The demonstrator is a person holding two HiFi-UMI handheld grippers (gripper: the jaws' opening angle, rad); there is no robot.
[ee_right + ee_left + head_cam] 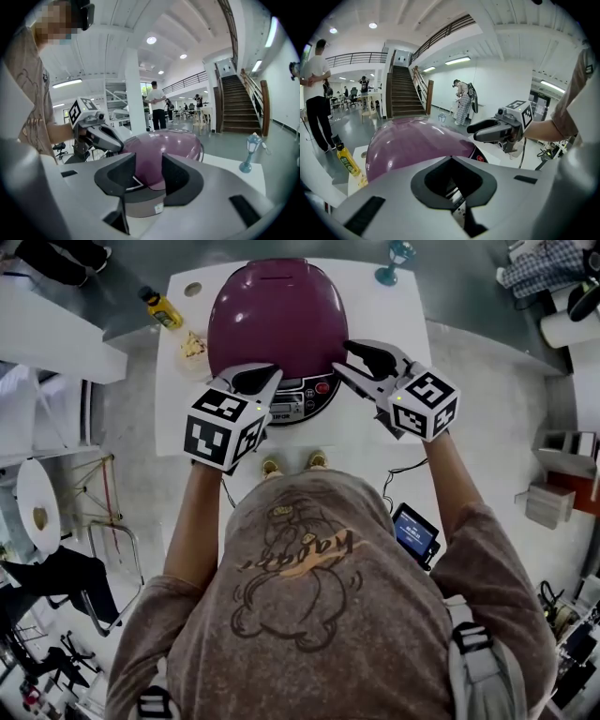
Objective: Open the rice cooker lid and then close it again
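Looking down, we see the rice cooker (277, 320) in the middle of the white table (375, 442), its purple lid (281, 306) down and closed. Our left gripper (255, 381) sits at the cooker's 7 o'clock, just beside the control panel (302, 401), clenched tip to tip with nothing caught between. Our right gripper (354, 357) is at 4 o'clock, released, jaws parted. The lid's front shows through the gap, and we cannot tell whether it touches. A yellow bottle (162, 307) stands at the cooker's 10 o'clock and a blue ornament (394, 263) at 1 o'clock.
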